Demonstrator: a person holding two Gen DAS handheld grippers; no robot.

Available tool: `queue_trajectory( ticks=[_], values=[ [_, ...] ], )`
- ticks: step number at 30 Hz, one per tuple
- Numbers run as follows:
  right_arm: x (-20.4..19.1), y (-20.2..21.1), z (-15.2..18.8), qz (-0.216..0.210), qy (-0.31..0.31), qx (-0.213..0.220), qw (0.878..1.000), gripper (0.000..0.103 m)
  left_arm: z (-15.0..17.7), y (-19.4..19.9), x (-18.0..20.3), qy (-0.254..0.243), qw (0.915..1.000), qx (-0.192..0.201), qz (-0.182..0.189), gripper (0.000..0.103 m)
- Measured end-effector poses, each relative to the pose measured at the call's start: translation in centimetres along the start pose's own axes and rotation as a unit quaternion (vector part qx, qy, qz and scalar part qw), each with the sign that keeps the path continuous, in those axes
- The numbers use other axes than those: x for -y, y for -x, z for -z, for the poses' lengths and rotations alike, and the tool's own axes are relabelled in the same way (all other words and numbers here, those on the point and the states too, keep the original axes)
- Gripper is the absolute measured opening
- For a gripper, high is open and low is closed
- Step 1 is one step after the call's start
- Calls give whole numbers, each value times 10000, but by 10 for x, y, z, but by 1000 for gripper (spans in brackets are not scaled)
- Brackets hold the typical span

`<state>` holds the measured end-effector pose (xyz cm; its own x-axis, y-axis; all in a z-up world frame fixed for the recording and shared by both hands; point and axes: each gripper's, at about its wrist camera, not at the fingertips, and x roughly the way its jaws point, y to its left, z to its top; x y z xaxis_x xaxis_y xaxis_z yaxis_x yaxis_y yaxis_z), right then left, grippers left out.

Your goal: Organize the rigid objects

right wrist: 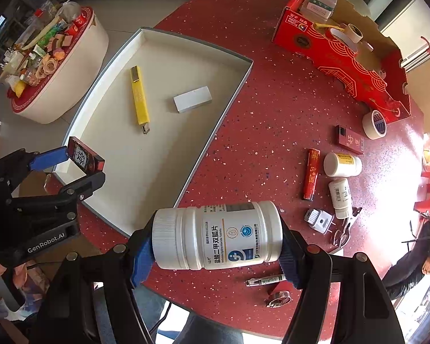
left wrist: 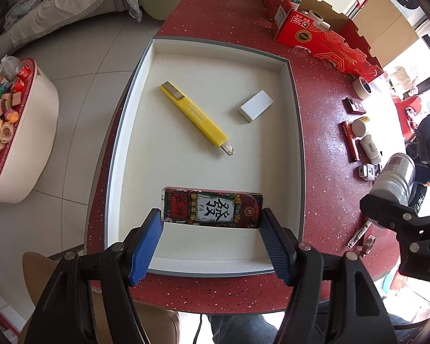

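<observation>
The left tongs (left wrist: 212, 223) are clamped end to end on a printed card box (left wrist: 212, 207), which hangs over the near part of the white tray (left wrist: 289, 66), toward six o'clock in the left wrist view; whether it touches the tray floor cannot be told. The right tongs (right wrist: 216, 246) grip a white pill bottle (right wrist: 218, 235) lying crosswise, cap at nine o'clock, above the red counter (right wrist: 258, 120) just beside the tray's near right edge. Already in the tray lie a yellow utility knife (left wrist: 195, 114), toward eleven o'clock of the card box, and a white block (left wrist: 255, 105) at about one o'clock. The likely trouble is the bottle: it is round and smooth, held only by cap and base, so a tilt or a slack grip could let it roll out, and once set down on its side it may roll against the knife or the block. The knife's tip shows bare metal pointing toward the box, so a careless drop there could knock it. The two tongs also work near one another at the tray's near edge and could collide. Other bottles (right wrist: 342, 164) and small things sit at three o'clock on the counter, not yet sorted.
</observation>
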<state>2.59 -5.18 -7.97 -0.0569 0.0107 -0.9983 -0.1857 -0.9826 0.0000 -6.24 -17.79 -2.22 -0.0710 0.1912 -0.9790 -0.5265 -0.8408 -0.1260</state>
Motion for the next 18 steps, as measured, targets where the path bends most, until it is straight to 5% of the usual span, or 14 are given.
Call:
queue_trajectory(
  ticks=[18],
  values=[
    [-6, -18, -42, -437, -285, -68, 9986, 73, -34, -13, -18, 459, 9987, -60, -206, 72]
  ],
)
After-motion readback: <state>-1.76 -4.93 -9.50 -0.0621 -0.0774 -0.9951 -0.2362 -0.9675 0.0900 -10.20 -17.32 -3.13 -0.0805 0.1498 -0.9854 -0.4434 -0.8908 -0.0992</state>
